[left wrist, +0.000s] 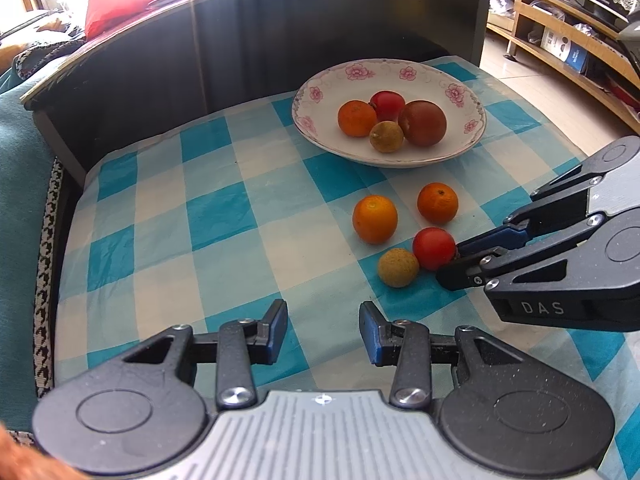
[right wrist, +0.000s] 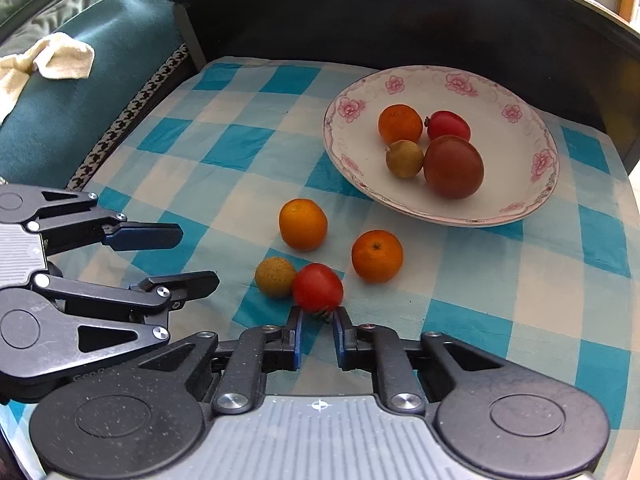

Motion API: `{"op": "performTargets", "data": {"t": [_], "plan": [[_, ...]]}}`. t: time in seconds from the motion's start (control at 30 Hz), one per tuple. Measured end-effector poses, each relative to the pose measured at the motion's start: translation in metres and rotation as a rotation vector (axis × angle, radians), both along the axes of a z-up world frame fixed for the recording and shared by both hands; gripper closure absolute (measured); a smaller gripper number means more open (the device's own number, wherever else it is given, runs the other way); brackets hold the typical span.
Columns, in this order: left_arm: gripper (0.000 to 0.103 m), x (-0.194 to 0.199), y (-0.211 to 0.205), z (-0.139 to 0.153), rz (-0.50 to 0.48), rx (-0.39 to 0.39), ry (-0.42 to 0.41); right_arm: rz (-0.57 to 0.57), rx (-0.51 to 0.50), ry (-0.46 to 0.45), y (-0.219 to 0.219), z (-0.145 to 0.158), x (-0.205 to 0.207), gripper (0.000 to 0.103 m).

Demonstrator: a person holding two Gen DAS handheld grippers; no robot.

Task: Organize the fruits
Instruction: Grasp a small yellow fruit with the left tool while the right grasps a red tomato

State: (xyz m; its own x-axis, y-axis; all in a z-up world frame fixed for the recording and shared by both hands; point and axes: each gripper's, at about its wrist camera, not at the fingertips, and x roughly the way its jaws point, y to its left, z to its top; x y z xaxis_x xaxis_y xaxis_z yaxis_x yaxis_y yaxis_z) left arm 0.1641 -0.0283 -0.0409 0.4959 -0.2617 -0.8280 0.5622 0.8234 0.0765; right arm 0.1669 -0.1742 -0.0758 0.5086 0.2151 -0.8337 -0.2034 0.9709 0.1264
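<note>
Pinching the stalk end of the red tomato [right wrist: 317, 287], the right hand-held gripper [right wrist: 318, 318] is closing narrowly at the near edge of the loose fruit on the checked bench [right wrist: 240, 184]. The left hand-held gripper [left wrist: 323, 330] is hovering partly open, empty. Four fruits are lying in the floral plate [right wrist: 520, 200].

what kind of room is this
Probably a home living room: a low table under a blue checked cloth, a teal sofa beside it, and wooden media shelves behind.
</note>
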Motion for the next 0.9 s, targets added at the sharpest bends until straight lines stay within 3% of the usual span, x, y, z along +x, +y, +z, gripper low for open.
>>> {"op": "performTargets", "data": {"t": [0.13, 0.23, 0.37, 0.67, 0.7, 0.73, 0.9], "plan": [[0.054, 0.000, -0.001, 0.001, -0.012, -0.018, 0.008, -0.004, 0.018, 0.000, -0.002, 0.001, 0.002, 0.091], [0.054, -0.001, -0.001, 0.002, -0.018, -0.028, 0.010, 0.000, 0.026, -0.017, -0.002, 0.003, 0.002, 0.079], [0.054, -0.002, 0.002, 0.001, -0.026, -0.038, 0.019, 0.004, 0.024, -0.024, -0.001, 0.001, 0.005, 0.071], [0.054, -0.002, 0.009, 0.001, -0.048, -0.089, 0.051, 0.031, 0.039, -0.047, 0.004, -0.001, 0.013, 0.069], [0.054, -0.002, 0.009, 0.000, -0.049, -0.094, 0.054, 0.038, 0.037, -0.047, 0.005, 0.000, 0.013, 0.071], [0.054, -0.001, 0.009, 0.000, -0.052, -0.099, 0.058, 0.043, 0.033, -0.046, 0.005, 0.000, 0.014, 0.080], [0.054, 0.003, 0.004, -0.004, -0.058, -0.128, 0.061, 0.058, 0.025, -0.026, 0.003, 0.002, 0.007, 0.081]]}}
